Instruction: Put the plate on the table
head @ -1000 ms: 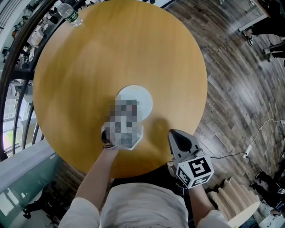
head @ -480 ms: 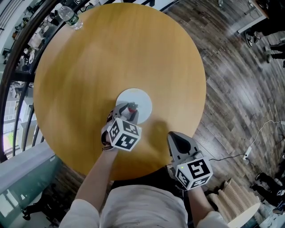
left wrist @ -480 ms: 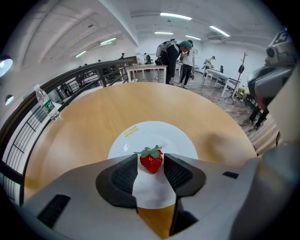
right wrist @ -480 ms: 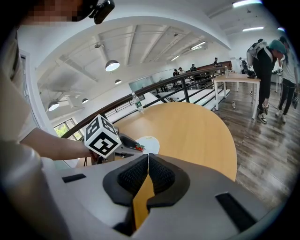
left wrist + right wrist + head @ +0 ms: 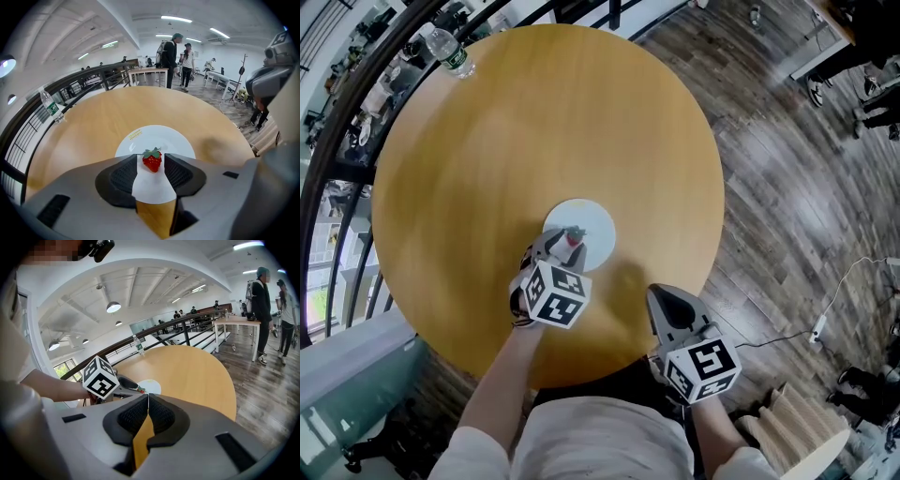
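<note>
A white plate lies flat on the round wooden table, a little toward its near side. On the plate's near part sits a small red strawberry. My left gripper reaches over the plate's near edge. Its jaws are opening and stand either side of the strawberry without pressing it. In the head view the left gripper is just in front of the plate. My right gripper hovers at the table's near right edge, its pads shut together on nothing, as the right gripper view shows.
A plastic water bottle stands at the table's far left edge. A black railing runs along the left. Wooden floor lies to the right, with people standing by tables far off.
The plate lies in the same spot and the left gripper stays at its near edge. The right gripper has not moved.
</note>
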Tool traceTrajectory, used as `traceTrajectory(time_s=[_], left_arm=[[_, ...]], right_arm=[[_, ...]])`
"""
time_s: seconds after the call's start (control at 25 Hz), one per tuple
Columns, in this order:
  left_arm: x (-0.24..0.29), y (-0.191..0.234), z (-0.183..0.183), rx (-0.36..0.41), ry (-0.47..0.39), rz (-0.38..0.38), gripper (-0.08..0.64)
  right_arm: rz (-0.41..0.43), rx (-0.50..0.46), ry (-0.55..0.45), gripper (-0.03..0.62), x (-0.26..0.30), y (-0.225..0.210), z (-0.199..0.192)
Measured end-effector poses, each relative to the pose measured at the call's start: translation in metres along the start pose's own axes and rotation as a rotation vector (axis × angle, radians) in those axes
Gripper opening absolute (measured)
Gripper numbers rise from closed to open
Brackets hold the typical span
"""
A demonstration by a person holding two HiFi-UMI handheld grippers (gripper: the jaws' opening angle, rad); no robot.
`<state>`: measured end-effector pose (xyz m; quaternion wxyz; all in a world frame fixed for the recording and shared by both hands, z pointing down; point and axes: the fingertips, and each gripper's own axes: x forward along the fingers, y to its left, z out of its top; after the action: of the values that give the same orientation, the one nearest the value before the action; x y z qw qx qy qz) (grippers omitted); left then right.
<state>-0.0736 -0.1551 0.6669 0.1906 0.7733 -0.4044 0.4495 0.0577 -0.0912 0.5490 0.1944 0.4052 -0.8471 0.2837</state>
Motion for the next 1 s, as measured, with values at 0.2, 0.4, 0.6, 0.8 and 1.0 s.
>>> traceTrajectory(time_s=[0.2, 0.4, 0.6, 0.8, 1.0], left_arm=[[-0.018, -0.001, 0.003, -0.040, -0.030, -0.011, 0.195], [-0.055, -0.009, 0.007, -0.162, -0.113, -0.057, 0.192], [-0.114, -0.013, 0.022, -0.186, -0.222, -0.032, 0.157], [-0.175, -0.014, 0.028, -0.220, -0.313, 0.003, 0.112], [-0.227, -0.021, 0.020, -0.214, -0.399, 0.041, 0.057]], right_arm=[[-0.004, -0.011, -0.014, 0.026, -0.007, 0.007, 0.007], [-0.007, -0.041, -0.045, 0.026, -0.018, 0.017, 0.023], [-0.015, -0.071, -0.080, 0.026, -0.039, 0.027, 0.040], [-0.013, -0.108, -0.107, 0.026, -0.061, 0.047, 0.053], [-0.023, -0.144, -0.143, 0.026, -0.078, 0.068, 0.064]])
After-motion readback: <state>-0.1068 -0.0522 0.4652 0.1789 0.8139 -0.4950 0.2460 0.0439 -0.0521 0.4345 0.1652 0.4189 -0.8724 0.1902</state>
